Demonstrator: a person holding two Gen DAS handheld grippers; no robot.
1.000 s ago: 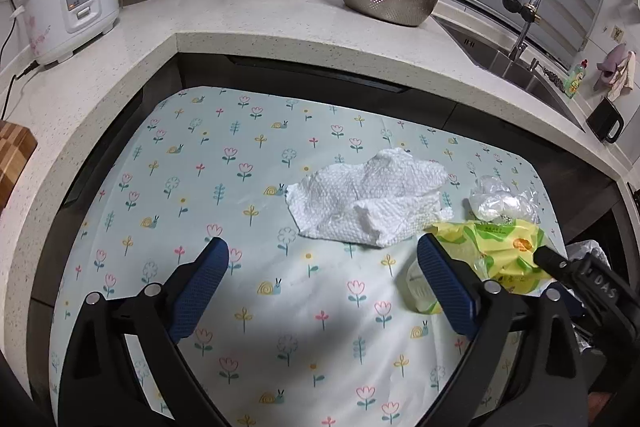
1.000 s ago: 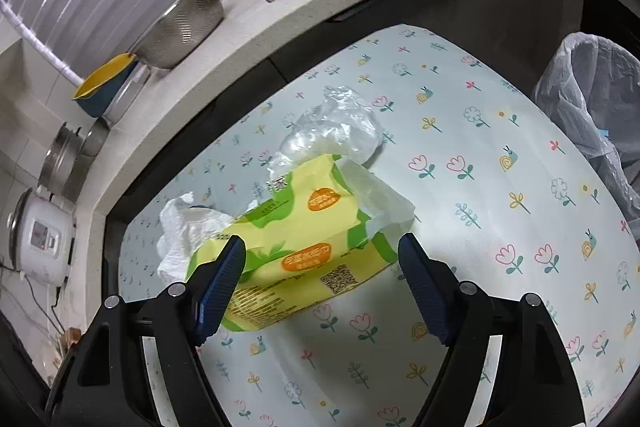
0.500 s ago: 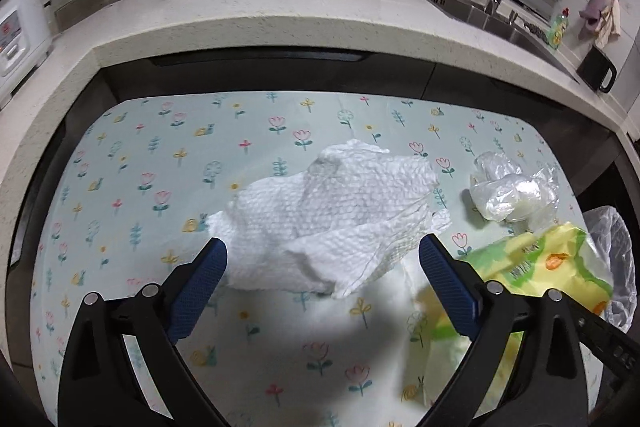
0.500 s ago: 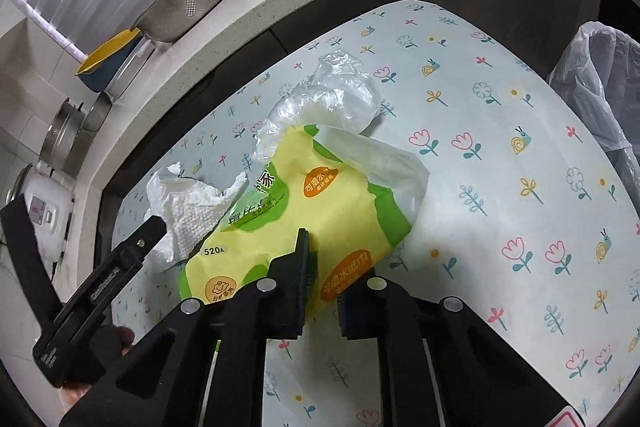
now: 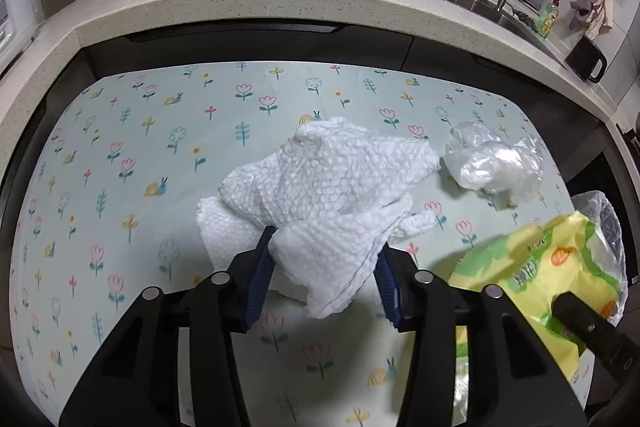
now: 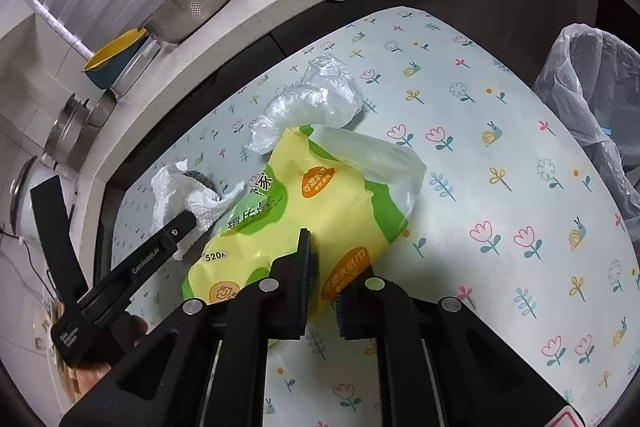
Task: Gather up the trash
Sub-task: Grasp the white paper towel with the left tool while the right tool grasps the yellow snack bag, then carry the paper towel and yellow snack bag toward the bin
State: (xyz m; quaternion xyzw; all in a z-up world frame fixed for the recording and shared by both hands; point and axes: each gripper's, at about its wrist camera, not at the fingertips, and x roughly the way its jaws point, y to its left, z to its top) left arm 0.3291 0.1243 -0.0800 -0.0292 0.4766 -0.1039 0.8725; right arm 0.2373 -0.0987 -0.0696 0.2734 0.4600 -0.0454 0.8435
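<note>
Two pieces gripped, none binned: left gripper [image 5: 324, 277] has just closed on the towel [image 5: 320, 187], right gripper [image 6: 322, 275] pinches the wrapper [image 6: 304, 203]. Clear bag [image 5: 494, 163] waits right of centre; bin [image 6: 592, 99] far right.

A crumpled white embossed paper towel [image 5: 328, 187] lies in a loose heap on the flower-printed surface [image 5: 120, 155], its near flap pinched between blue fingers [image 5: 260, 275]. To its right, well apart, sits a crumpled clear plastic film wad [image 5: 492, 163]. Nearer and further right, a yellow-and-green printed plastic wrapper [image 6: 320, 211], empty and creased, is clamped at its near edge and lifted at a tilt, its translucent open end [image 6: 376, 159] pointing far. A bin lined with a clear bag [image 6: 592, 99] stands off the surface's right edge.
</note>
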